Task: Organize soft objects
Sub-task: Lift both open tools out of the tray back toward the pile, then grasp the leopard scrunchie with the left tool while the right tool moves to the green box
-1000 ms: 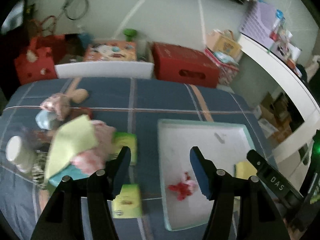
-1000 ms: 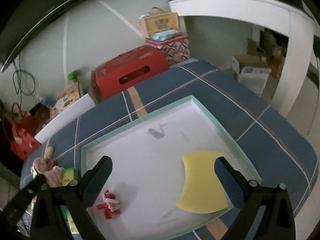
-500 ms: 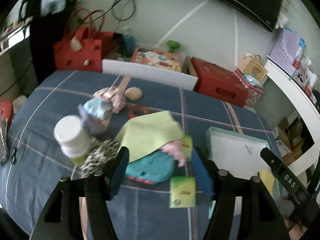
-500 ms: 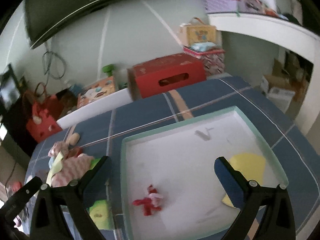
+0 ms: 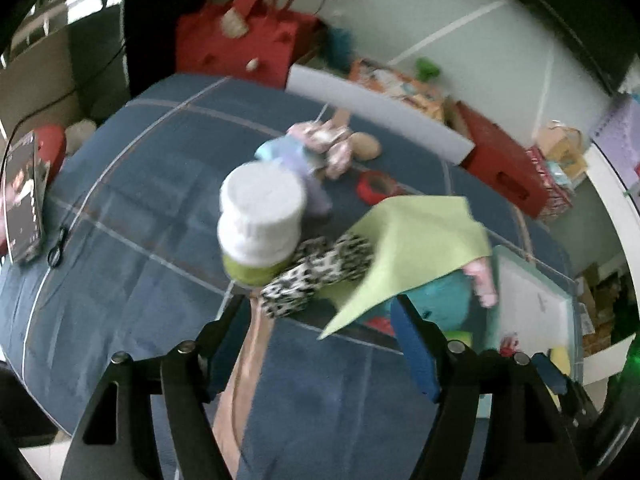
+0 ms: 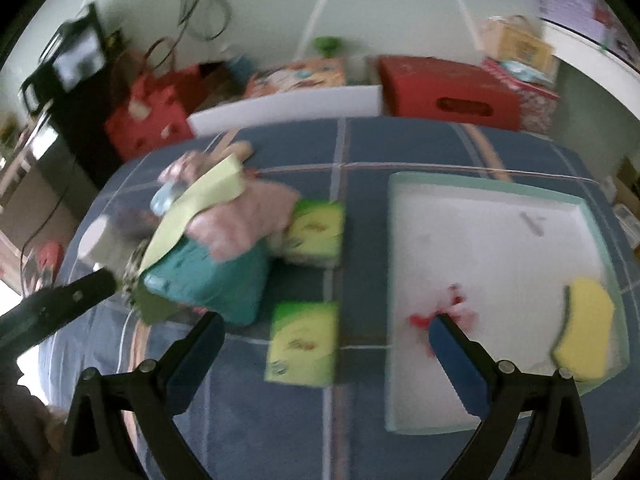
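My left gripper (image 5: 316, 322) is nearer, wide open and empty, with the leopard roll (image 5: 316, 276) just ahead, lying crosswise by the desk's left edge; right gripper (image 6: 326, 334) also wide.

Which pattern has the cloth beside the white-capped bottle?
Black-and-white leopard spots on the cloth, clearest in the left wrist view.

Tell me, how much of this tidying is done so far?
Early days. The white tray with the mint rim already holds a yellow sponge and a small red-and-pink fabric piece. Both the left hand-held gripper and the right hand-held gripper are open and empty. The pink cloth, teal pouch and leopard-print roll remain piled outside it.
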`<state>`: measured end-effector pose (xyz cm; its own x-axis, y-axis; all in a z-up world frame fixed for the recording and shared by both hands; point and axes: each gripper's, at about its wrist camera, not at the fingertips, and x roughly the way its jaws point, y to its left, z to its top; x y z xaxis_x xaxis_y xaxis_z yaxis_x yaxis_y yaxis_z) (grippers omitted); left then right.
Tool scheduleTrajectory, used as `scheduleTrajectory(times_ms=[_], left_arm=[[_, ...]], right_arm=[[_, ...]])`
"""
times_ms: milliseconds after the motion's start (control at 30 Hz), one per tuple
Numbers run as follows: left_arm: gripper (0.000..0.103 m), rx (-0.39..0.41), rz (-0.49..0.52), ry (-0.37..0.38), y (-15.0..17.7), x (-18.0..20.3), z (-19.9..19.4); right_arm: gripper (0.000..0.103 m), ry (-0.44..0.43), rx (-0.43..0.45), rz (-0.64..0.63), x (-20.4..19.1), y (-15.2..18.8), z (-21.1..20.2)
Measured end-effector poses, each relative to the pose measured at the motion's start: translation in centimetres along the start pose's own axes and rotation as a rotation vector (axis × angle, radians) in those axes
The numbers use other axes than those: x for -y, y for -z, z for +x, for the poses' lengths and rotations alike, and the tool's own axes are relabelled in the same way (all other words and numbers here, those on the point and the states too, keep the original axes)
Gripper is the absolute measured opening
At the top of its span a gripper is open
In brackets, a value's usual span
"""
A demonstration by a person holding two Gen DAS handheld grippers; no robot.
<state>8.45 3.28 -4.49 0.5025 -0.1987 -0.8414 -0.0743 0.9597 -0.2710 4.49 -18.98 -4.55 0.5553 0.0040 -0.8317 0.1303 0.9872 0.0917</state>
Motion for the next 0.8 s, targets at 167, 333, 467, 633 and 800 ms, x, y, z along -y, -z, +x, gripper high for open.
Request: scheduleTrajectory(times_ms=[167,333,467,633,800], left_arm=[[0.073,-0.095,-0.074,-0.005,0.2,-1.7,2.1],[0.073,-0.113,-0.112,-0.058,0.3,-2.6,2.9],[0.073,-0.105,-0.118,-0.073,0.2,-3.0,3.0],[0.073,-0.121,-0.120,-0.083,0.0,-3.3,3.7],[0.073,-0.117,-0.138,-0.084,-0.3,-3.7,4.2]], right_arm=[[0.103,-0.023,-0.064,-0.042,-1.7,0.8,1.8],[0.103,-0.031,-0.113,-0.031,-1.6,1.3,3.0],[0.098,-0.048,-0.112,-0.029,-1.4,1.4,2.8],[0.090,-0.073,-0.121,-0.031,-1.5,1.4,3.1],[0.089,-0.074,-0.139,-0.020,-1.2,1.2,3.7]])
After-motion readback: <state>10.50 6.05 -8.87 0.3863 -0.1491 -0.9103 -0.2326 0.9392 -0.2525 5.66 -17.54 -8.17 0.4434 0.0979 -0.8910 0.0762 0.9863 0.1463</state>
